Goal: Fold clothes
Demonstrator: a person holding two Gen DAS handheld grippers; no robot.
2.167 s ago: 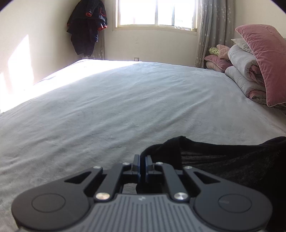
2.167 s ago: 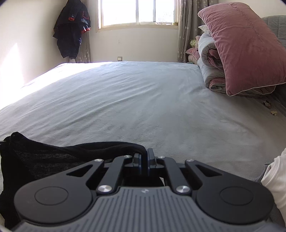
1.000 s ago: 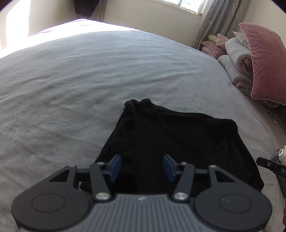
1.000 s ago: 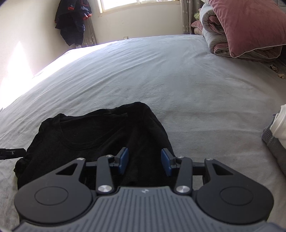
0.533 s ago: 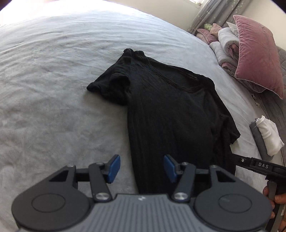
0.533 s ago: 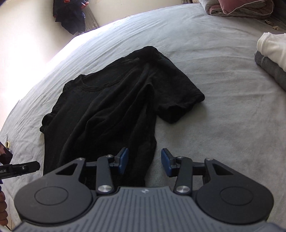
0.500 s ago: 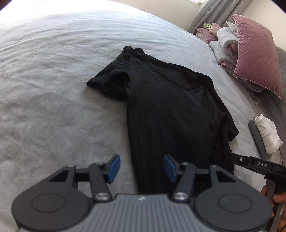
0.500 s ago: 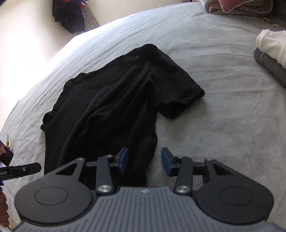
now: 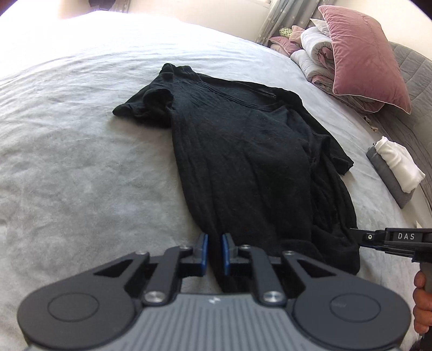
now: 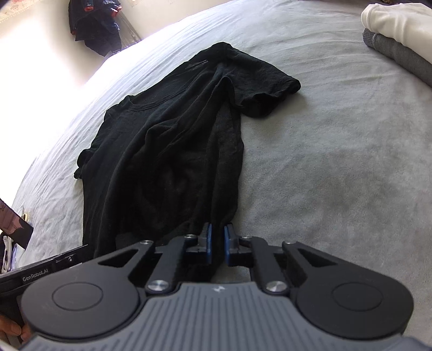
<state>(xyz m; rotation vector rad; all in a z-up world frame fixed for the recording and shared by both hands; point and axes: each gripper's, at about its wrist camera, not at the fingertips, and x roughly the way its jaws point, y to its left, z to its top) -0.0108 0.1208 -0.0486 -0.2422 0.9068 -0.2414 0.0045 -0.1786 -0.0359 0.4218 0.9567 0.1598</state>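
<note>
A black T-shirt (image 9: 243, 140) lies spread on the grey bed (image 9: 81, 162), collar far from me, hem near me, wrinkled along its right side. My left gripper (image 9: 214, 252) is shut on the hem's left corner, with dark fabric between its blue pads. In the right wrist view the same T-shirt (image 10: 167, 151) runs away from my right gripper (image 10: 217, 243), which is shut on the hem's right corner. Each gripper shows at the edge of the other's view: the right gripper (image 9: 391, 240) and the left gripper (image 10: 54, 267).
A folded white and grey stack (image 9: 397, 167) sits at the bed's right edge, also seen as the stack (image 10: 399, 35). Pink pillows and rolled quilts (image 9: 361, 56) pile at the headboard. A dark jacket (image 10: 94, 24) hangs on the far wall. A hand (image 9: 422, 302) holds the right gripper.
Both grippers let go of the shoulders after laying the shirt down, drew back to the hem while open, and have now shut on its two corners.
</note>
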